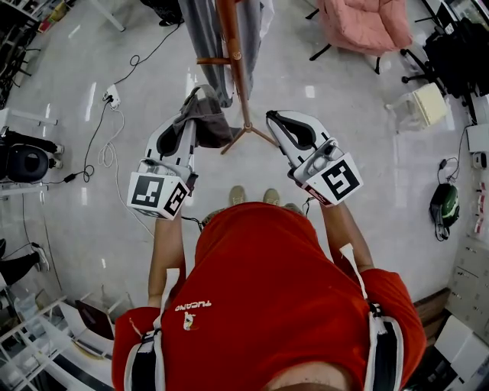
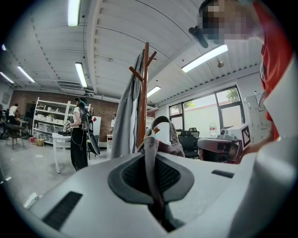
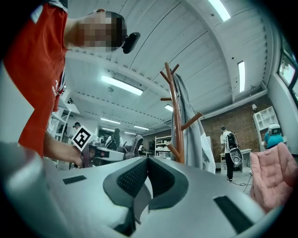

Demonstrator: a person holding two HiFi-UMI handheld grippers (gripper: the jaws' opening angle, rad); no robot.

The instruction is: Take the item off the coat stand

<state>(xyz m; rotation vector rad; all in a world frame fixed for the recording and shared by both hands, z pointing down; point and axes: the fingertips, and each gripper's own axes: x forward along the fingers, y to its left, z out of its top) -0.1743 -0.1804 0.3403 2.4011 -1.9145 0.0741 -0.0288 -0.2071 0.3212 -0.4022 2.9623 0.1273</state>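
Observation:
A brown-grey bag (image 1: pixel 212 121) hangs from my left gripper (image 1: pixel 192 104), which is shut on its strap (image 2: pixel 150 160). The bag sits just left of the wooden coat stand (image 1: pixel 235 57), apart from its pegs. In the left gripper view the strap runs up between the pads to the bag (image 2: pixel 164 139), with the stand (image 2: pixel 145 93) behind it. A grey garment (image 1: pixel 205 34) still hangs on the stand. My right gripper (image 1: pixel 273 117) is held right of the stand's base, shut with nothing between its pads (image 3: pixel 139 174). The right gripper view shows the stand (image 3: pixel 176 116) and the bag (image 3: pixel 136 143).
A pink padded chair (image 1: pixel 365 23) stands at the back right. A power strip with cables (image 1: pixel 111 96) lies on the floor to the left, a white box (image 1: pixel 425 104) to the right. A person (image 2: pixel 80 135) stands by a table and shelves farther off.

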